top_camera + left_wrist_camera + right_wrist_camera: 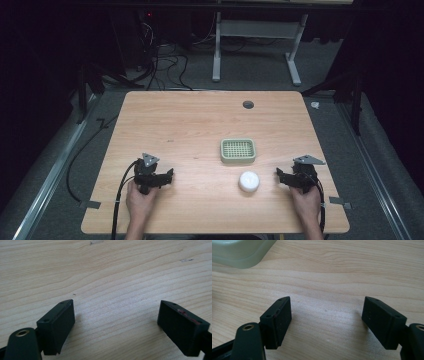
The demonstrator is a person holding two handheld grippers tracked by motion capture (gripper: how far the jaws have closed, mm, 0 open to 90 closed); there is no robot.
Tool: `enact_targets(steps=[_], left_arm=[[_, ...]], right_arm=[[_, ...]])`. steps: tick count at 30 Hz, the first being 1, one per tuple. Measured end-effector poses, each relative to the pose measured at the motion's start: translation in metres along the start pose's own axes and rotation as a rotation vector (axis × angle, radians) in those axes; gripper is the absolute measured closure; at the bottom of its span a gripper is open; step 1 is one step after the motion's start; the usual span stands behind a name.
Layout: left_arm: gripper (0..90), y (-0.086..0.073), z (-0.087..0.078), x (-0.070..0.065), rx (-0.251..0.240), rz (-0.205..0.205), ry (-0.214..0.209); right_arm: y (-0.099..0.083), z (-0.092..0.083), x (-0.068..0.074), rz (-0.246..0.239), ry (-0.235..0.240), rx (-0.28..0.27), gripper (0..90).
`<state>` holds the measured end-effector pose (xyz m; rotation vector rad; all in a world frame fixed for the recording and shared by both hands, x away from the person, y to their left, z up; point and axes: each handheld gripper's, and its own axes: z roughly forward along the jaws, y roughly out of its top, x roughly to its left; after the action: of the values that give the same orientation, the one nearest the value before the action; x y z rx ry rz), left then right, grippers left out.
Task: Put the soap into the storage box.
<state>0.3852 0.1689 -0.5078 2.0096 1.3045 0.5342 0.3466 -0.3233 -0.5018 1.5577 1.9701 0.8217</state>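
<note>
The left gripper rests low on the wooden table at the near left, its jaws spread wide over bare, pale grain and holding nothing. Right of centre sits a pale green tray, square with rounded corners and a gridded floor; just in front of it lies a small white round thing, smooth and probably a lid or cap, though the high view is too coarse to say. The right gripper lies near that white piece, jaws likewise apart and empty, with the tray's glossy rim at the corner of its own view. The risk, as I judge it: hard flat black pads could squeeze the slick round piece sideways so it skids across the table; a clumsy approach might also nudge the light tray.
</note>
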Motion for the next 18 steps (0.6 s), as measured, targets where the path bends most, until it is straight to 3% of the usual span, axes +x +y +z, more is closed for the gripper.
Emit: enact_targets(steps=[18], left_arm=[[14.9,0.0000,0.0001,0.0000,-0.002,-0.001,0.000]], right_arm=[[0.0001,0.0001,0.0002,0.001,-0.004,-0.001,25.3]])
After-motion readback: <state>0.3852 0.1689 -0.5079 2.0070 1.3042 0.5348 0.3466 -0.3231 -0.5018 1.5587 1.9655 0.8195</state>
